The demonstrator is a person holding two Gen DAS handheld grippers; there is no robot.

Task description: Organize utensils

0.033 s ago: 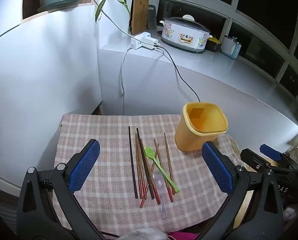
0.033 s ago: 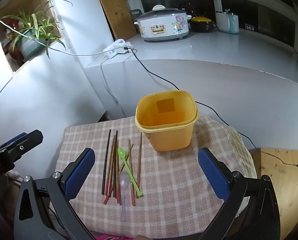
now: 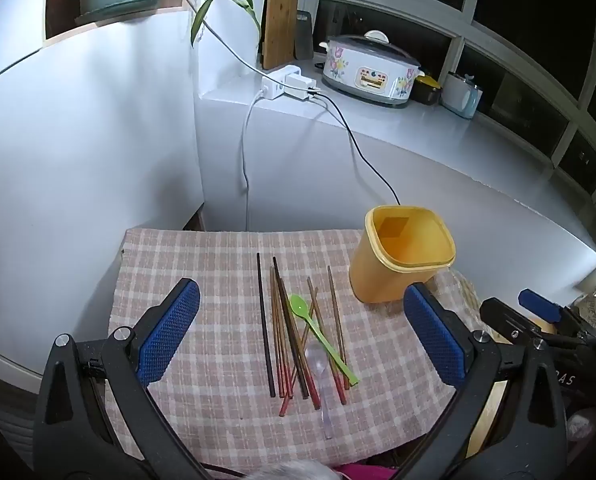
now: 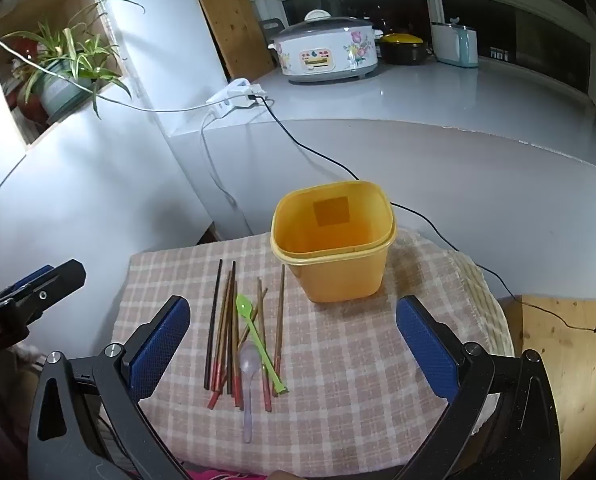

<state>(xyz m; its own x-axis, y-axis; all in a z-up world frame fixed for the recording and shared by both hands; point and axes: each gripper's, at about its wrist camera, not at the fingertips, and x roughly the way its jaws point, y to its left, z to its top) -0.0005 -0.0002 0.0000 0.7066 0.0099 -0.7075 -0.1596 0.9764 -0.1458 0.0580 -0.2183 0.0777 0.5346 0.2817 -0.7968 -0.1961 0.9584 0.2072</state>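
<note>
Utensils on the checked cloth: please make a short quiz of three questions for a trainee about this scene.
1. True or false: the yellow container already holds some chopsticks.
2. Which lies across the chopsticks? A) green spoon B) metal fork C) black ladle
3. Fill in: both the left tongs and the right tongs are ____ and hold nothing.

Key: 1 false, the container is empty. 2 A. 3 open.

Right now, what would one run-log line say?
left gripper: open, empty | right gripper: open, empty | yellow plastic tub: empty | wooden chopsticks: on checked cloth
</note>
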